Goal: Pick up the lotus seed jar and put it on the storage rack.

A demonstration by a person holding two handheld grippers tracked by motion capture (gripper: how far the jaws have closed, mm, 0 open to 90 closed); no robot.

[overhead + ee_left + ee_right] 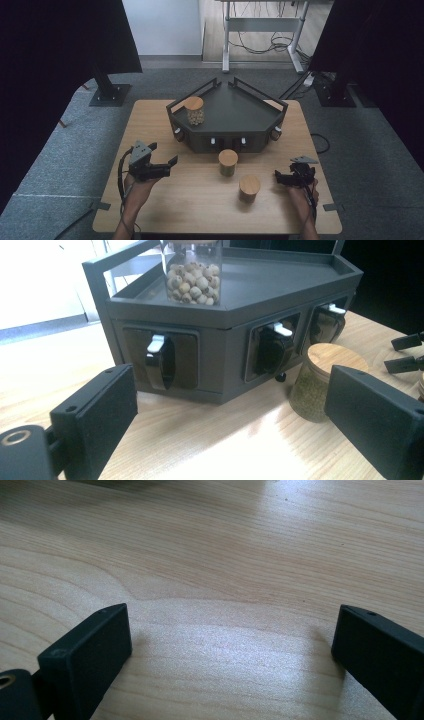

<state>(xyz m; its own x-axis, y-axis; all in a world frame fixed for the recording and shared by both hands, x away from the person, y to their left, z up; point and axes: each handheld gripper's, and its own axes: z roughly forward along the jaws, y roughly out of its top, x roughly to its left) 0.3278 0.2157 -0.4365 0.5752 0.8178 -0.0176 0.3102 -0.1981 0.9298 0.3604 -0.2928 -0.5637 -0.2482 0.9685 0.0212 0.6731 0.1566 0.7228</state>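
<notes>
Fingers of the left gripper stand wide and empty, aimed at the near jar before the rack; reaching seems underway. Next, straddle it squarely. Right gripper rests wide on the bench.

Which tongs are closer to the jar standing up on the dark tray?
Left. The left tongs sit below the clear bead-filled jar on the dark tray; the right tongs sit across the table.
</notes>
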